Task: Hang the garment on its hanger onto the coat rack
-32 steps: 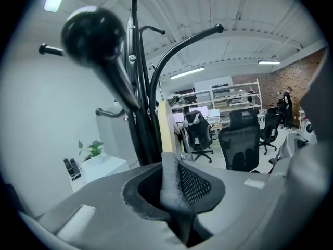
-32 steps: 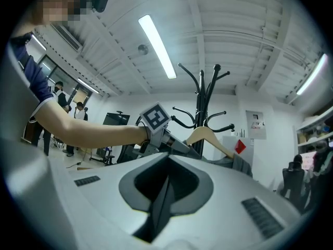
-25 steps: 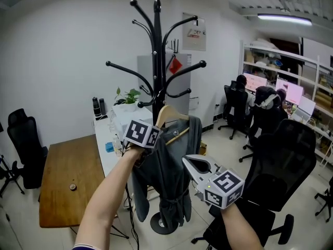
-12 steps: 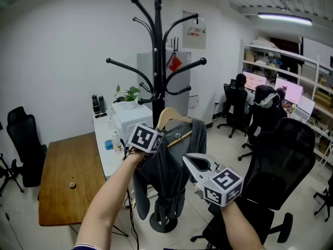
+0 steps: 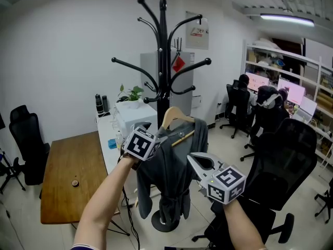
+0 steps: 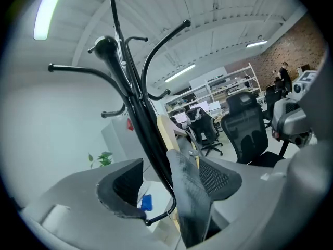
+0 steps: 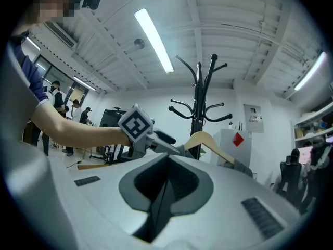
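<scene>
The black coat rack (image 5: 163, 61) stands in the middle of the head view. A grey garment (image 5: 174, 163) on a wooden hanger (image 5: 176, 114) hangs close against its pole; the hanger's hook is hidden. My left gripper (image 5: 155, 139) is at the garment's left shoulder. In the left gripper view its jaws are opening: a fold of grey fabric (image 6: 190, 191) lies between them against the right pad (image 6: 216, 178), with a gap to the left pad (image 6: 125, 184). My right gripper (image 5: 196, 161) hovers in front of the garment, shut and empty, its pads (image 7: 179, 184) meeting.
A wooden table (image 5: 73, 176) is at the left, with a white cabinet and plant (image 5: 130, 95) behind it. A black office chair (image 5: 283, 160) stands close on the right and another chair (image 5: 26, 139) at far left. People sit at desks (image 5: 260, 103) at the back right.
My left gripper has sunk a little beside the garment's shoulder. The garment still hangs at the pole. The right gripper has barely moved.
</scene>
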`<control>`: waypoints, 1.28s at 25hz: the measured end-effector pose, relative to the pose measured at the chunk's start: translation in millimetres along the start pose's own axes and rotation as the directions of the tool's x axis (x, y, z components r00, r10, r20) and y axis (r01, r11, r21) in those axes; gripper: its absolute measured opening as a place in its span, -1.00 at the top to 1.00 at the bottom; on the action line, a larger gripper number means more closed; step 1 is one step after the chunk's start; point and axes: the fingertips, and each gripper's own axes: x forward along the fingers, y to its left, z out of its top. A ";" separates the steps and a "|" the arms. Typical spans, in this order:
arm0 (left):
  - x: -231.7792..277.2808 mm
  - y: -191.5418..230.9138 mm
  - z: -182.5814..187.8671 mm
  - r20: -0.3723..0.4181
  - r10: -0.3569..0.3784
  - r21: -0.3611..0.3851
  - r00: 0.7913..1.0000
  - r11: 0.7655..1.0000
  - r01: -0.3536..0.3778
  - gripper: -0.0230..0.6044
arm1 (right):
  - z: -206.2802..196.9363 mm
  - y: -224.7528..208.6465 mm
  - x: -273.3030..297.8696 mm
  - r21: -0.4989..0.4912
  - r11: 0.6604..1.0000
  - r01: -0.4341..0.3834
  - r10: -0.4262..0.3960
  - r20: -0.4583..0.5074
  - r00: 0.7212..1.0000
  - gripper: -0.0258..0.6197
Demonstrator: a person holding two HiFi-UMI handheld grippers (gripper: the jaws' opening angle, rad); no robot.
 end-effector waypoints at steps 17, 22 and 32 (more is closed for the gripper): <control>-70.7 -118.9 -36.1 0.231 -0.068 -0.164 0.971 0.981 0.108 0.91 | -41.5 9.7 1.5 0.112 0.993 0.042 -0.038 -0.040 0.998 0.90; -70.4 -133.7 -62.6 0.216 -0.091 -0.235 0.972 0.962 0.142 0.91 | -57.6 19.7 -1.4 0.134 0.989 0.056 -0.048 -0.061 0.997 0.90; -78.0 -139.0 -72.0 0.240 -0.105 -0.284 0.965 0.943 0.173 0.91 | -60.9 27.6 -5.2 0.169 0.985 0.041 -0.033 -0.050 0.998 0.90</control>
